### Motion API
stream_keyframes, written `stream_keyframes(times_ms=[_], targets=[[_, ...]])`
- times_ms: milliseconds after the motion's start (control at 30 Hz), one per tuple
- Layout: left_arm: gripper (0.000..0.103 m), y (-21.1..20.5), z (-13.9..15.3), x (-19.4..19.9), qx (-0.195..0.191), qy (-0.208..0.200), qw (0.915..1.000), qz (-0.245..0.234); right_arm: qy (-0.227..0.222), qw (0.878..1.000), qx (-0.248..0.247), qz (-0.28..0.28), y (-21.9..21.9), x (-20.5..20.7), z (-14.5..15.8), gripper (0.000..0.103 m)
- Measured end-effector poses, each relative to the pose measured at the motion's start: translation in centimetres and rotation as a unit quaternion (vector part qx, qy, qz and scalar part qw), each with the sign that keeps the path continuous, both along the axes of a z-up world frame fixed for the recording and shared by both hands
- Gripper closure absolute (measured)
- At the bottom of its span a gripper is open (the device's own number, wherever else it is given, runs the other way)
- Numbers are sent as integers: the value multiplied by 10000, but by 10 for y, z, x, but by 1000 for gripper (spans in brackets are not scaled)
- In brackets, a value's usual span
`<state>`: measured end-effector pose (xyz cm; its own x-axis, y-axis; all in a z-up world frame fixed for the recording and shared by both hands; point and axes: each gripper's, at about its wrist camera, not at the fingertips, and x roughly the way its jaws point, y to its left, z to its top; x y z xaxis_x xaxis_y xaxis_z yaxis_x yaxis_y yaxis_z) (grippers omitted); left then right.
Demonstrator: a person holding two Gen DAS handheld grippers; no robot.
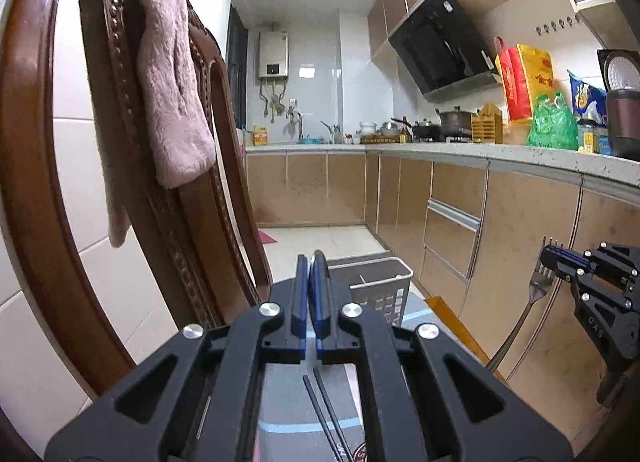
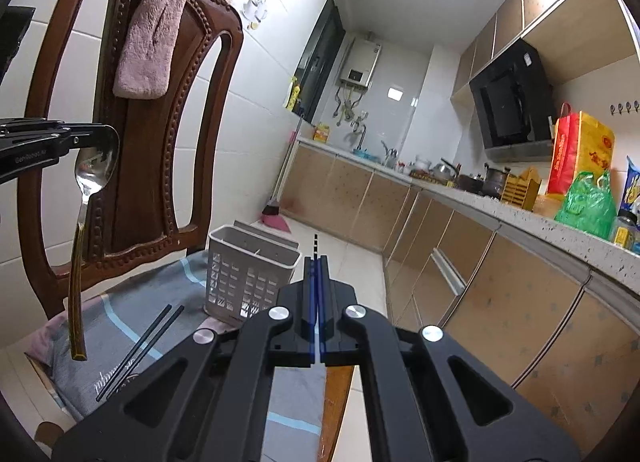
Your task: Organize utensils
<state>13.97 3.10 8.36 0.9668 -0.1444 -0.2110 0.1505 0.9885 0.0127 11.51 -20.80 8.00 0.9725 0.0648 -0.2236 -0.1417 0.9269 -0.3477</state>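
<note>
the spoon (image 2: 96, 172) hangs bowl-up from the left gripper (image 2: 102, 130), whose fingers are clenched on the top edge of the bowl; its handle drops nearly straight down, dark and gold at the lower end, in the air in front of the chair (image 2: 160, 190). in the left wrist view only a dark rounded edge of the bowl shows above the closed blue pads (image 1: 320, 290).

the fork (image 1: 536, 290) is gripped by its tines in the right gripper (image 1: 554, 258), fingers clenched on them, tine tips poking out above the pads. its handle slants down and to the left, hanging free in front of the lower cabinets (image 1: 520, 242). in the right wrist view the tine tips show just past the shut fingers (image 2: 316, 282).

two black chopsticks (image 2: 140, 350) lie side by side, almost touching, on the blue-grey cloth (image 2: 120, 314) that covers the chair seat. the white slotted basket (image 2: 248, 282) stands upright on the same cloth, just beyond the chopsticks, with a divider across its open top. what is inside it cannot be told.

a pink towel (image 2: 152, 26) is draped over the top of the carved wooden chair back. behind, a counter (image 2: 540, 222) runs along the right wall with pots, a green bag (image 2: 588, 202) and a red and yellow bag (image 2: 576, 154) on it. a broom (image 2: 276, 214) leans at the far wall.
</note>
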Motion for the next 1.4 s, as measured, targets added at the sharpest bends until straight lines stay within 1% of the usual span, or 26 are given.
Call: stream_keyframes(times_ms=[100, 400, 600, 700, 767, 800, 900, 967, 1000, 1067, 1200, 1300, 1400], targets=[[100, -1, 0, 4, 4, 39, 10000, 21, 63, 10000, 73, -18, -2, 3, -1, 101], [100, -1, -3, 9, -11, 53, 10000, 36, 84, 10000, 36, -39, -1, 4, -2, 101], [100, 2, -3, 16, -124, 75, 9999, 71, 45, 9998, 160, -63, -1, 14, 10, 101], [100, 3, -3, 19, -159, 64, 9998, 91, -108, 9997, 148, -143, 6, 31, 29, 101], [100, 4, -4, 21, -172, 41, 9998, 128, -249, 9994, 130, -184, 15, 49, 48, 101], [100, 4, -5, 23, -182, 46, 9997, 141, -365, 9990, 157, -223, 22, 64, 61, 101], [100, 7, -7, 27, -270, 106, 9995, 139, -567, 9975, 224, -350, 37, 101, 87, 101], [100, 6, -9, 29, -282, 118, 9995, 125, -642, 9964, 266, -494, 48, 131, 97, 101], [100, 6, -9, 30, -278, 106, 9995, 116, -647, 9961, 258, -549, 54, 145, 97, 101], [100, 6, -11, 33, -239, 85, 9996, 124, -492, 9963, 210, -670, 64, 176, 87, 101], [100, 7, -15, 39, -243, 142, 9995, 130, -6, 9950, 260, -967, 70, 225, 50, 101], [100, 7, -16, 42, -223, 149, 9995, 137, 294, 9921, 283, -1190, 70, 245, 19, 101], [100, 9, -15, 44, -246, 147, 9995, 151, 559, 9898, 346, -1260, 70, 255, -10, 101]])
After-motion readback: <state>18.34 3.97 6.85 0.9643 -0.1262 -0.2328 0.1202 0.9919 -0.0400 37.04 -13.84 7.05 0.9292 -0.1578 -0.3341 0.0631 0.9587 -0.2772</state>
